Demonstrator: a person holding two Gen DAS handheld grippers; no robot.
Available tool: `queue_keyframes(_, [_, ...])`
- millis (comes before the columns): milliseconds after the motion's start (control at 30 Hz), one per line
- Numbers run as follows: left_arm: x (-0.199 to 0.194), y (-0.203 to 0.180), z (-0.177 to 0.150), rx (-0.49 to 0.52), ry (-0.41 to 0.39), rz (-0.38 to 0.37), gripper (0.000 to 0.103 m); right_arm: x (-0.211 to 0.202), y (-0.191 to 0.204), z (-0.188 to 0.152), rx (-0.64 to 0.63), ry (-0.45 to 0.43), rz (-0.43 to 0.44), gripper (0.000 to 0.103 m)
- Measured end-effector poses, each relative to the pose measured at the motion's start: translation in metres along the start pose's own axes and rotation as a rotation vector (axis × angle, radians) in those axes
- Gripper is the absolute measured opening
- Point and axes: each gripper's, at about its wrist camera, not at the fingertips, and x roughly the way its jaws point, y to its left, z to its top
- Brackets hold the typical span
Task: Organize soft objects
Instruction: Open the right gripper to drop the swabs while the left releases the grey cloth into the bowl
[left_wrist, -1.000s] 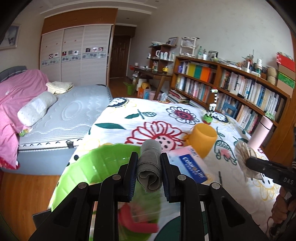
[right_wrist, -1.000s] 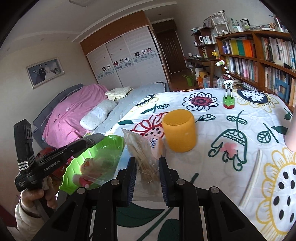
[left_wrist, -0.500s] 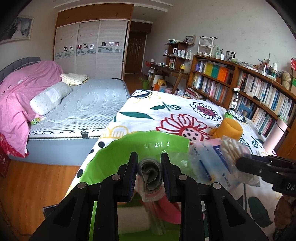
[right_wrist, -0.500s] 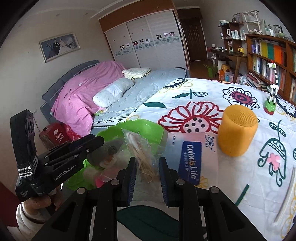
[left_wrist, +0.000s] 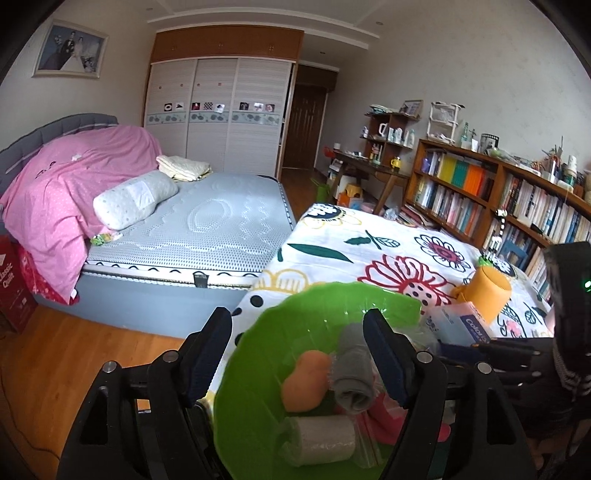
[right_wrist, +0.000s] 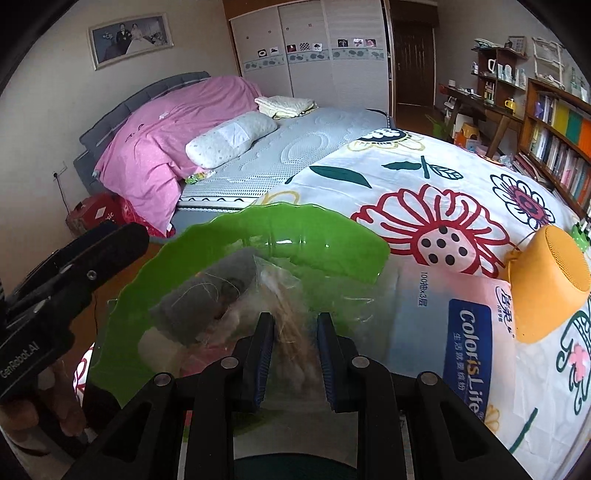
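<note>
- The left gripper (left_wrist: 297, 354) hangs over the green bowl (left_wrist: 258, 369) with its fingers (left_wrist: 207, 354) spread wide and nothing between them. The grey rolled cloth (left_wrist: 352, 373) lies loose inside the bowl, beside an orange soft lump (left_wrist: 306, 380) and a white roll (left_wrist: 321, 441).
- The right gripper (right_wrist: 295, 354) has its fingers clenched on a clear bag of pale fibres (right_wrist: 291, 317), held just above the bowl's near side.
- Risk: the bag is thin and slack. If it is let go while part of it hangs past the rim, it probably slides out onto the flowered bench (right_wrist: 424, 177).
- Risk: the bowl sits near the bench edge, with the floor (left_wrist: 74, 343) below. A downward push on that side could tip it and spill everything.
- Risk: the two grippers are close together over the bowl. If the left one stays low, the right one may knock it on the way in.
- Risk: the film may cling to a finger pad after opening and get dragged back out.
- The tissue pack (right_wrist: 443, 332) touches the bowl, with the yellow cup (right_wrist: 546, 284) just beside it; a wide sweep could shove either.
</note>
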Motion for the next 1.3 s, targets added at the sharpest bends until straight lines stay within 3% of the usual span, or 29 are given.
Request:
queue_keyframes(367, [-0.002, 0.005, -0.001, -0.018, -0.002, -0.012, 0.075, 0.02, 0.004, 0.008, 0.021, 0.054, 0.022, 0.026])
queue_keyframes(467, [-0.001, 0.004, -0.001, -0.022, -0.005, -0.008, 0.081, 0.025, 0.006, 0.008, 0.019, 0.053, 0.017, 0.026])
queue_keyframes(833, [-0.002, 0.001, -0.003, -0.034, -0.019, 0.002, 0.093, 0.007, 0.0, 0.004, 0.054, -0.012, 0.047, 0.032])
queue_keyframes(1300, [-0.005, 0.009, -0.004, -0.055, -0.03, 0.002, 0.095, -0.028, -0.006, -0.003, 0.071, -0.117, 0.046, 0.035])
